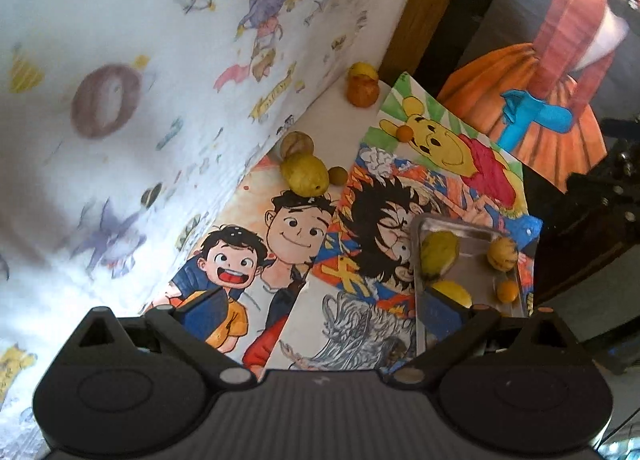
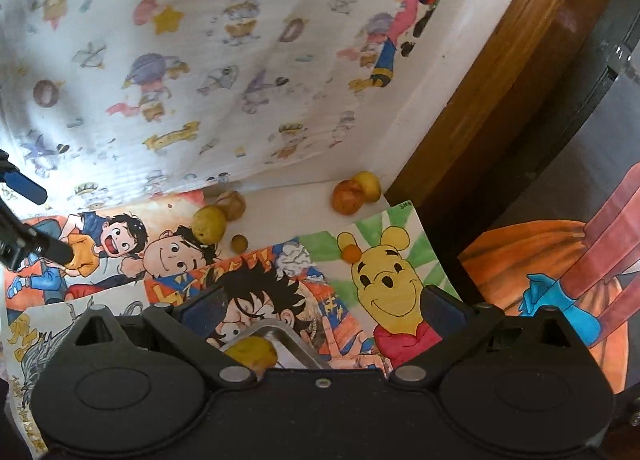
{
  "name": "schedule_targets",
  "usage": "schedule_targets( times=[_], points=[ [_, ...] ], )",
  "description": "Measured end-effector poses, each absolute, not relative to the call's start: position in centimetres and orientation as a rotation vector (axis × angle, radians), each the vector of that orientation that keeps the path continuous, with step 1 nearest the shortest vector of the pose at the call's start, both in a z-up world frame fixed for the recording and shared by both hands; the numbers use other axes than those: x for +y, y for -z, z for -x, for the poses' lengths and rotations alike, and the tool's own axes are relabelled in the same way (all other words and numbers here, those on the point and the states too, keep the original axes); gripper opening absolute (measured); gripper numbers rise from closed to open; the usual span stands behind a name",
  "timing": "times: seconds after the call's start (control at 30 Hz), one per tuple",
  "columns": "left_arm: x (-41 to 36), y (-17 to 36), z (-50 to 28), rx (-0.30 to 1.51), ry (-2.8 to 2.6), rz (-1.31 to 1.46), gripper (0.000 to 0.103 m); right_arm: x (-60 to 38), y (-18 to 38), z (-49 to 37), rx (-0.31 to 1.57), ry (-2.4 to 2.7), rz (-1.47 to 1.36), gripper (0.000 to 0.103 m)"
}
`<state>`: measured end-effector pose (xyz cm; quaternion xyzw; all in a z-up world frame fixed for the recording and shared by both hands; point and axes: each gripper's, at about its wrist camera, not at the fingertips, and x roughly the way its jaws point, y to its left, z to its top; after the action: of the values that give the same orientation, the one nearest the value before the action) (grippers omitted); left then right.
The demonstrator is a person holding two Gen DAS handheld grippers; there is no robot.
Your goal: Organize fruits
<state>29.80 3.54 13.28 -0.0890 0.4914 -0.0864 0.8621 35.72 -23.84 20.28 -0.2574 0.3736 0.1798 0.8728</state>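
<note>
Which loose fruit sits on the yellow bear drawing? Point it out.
The tiny orange fruit by the yellow bear drawing's ear. The other loose fruits lie farther back, near the patterned cloth, off that drawing.

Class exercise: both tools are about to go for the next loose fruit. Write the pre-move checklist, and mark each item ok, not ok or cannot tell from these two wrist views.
1. Left tool open and empty: ok.
2. Right tool open and empty: ok.
3. Metal tray has free floor for more fruit: ok; four fruits lie in it, with bare metal between them.
4. Loose fruit in plain sight: ok; yellow-green fruit lies on the drawings, touching a brown one behind it.
5. Small orange fruit stands apart from its neighbours: ok; it sits alone on the bear drawing.
6. Whether the far pair by the wooden post can be reached: cannot tell.
</note>
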Motion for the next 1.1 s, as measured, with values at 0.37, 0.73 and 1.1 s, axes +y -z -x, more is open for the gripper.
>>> schedule_targets(
  times=[0.37,0.73,1.1],
  points=[
    [1.9,-13.1,-34.4,1.031,0.011,0.297,0.103,-25.7,-16.7,-42.0,0.803,-0.487,0.568,0.102],
    [0.6,-8.4,-38.2,1.034,0.029,0.241,0.102,-26.0,-11.5,-50.1,0.905,-0.453,0.362,0.102],
    [1.5,-4.8,-41.3,0.981,-0.014,0.342,0.102,-24.5,-4.4,-58.6,1.130,-0.413,-0.115,0.098]
  ],
)
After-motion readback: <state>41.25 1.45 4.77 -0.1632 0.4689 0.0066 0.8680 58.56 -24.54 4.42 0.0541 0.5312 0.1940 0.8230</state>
